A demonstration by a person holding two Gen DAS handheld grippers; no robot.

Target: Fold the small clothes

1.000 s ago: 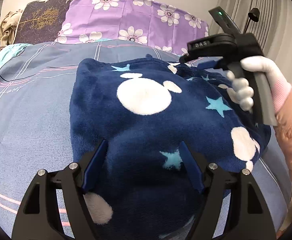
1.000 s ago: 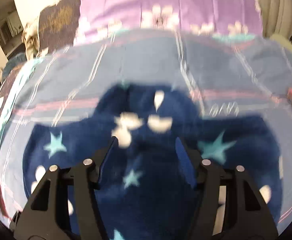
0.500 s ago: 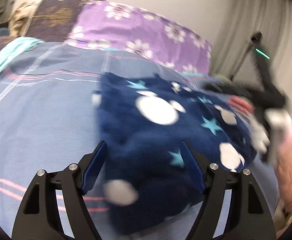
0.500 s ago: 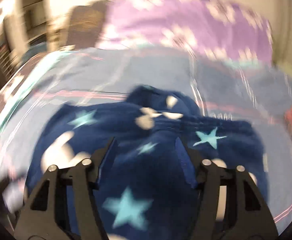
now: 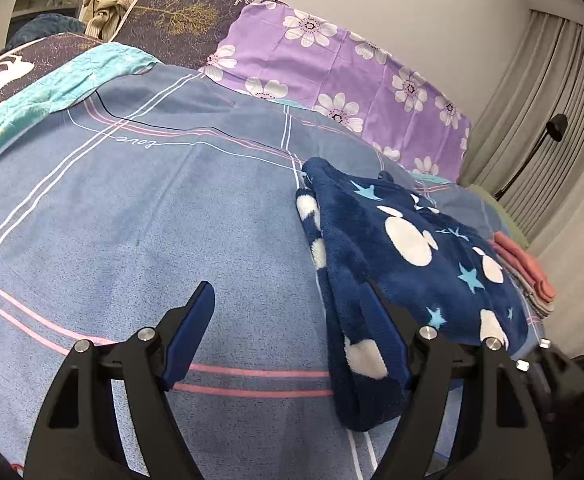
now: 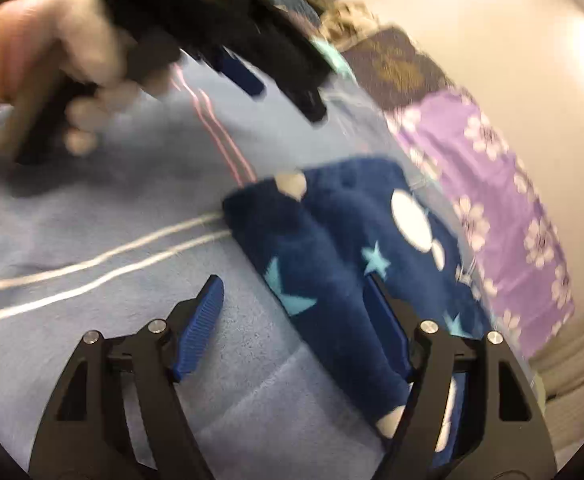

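Navy fleece, plush and thick, makes up the small garment: it carries white rounded blobs and pale blue stars, and lies folded into a compact bundle at the right of the left wrist frame, its doubled edge rolling down toward the lower centre. It rests on a blue bedspread crossed by white and pink lines. The left gripper stands wide apart with nothing between its blue pads; its right finger lies against the bundle's near edge. In the blurred right wrist view the same garment fills centre right, and the right gripper is likewise spread wide and grips nothing, one finger over the fleece. The gloved left hand holding its tool shows at upper left there. A purple flowered pillow lies at upper centre, a stack of pink folded cloth at the right edge, grey curtains beyond.
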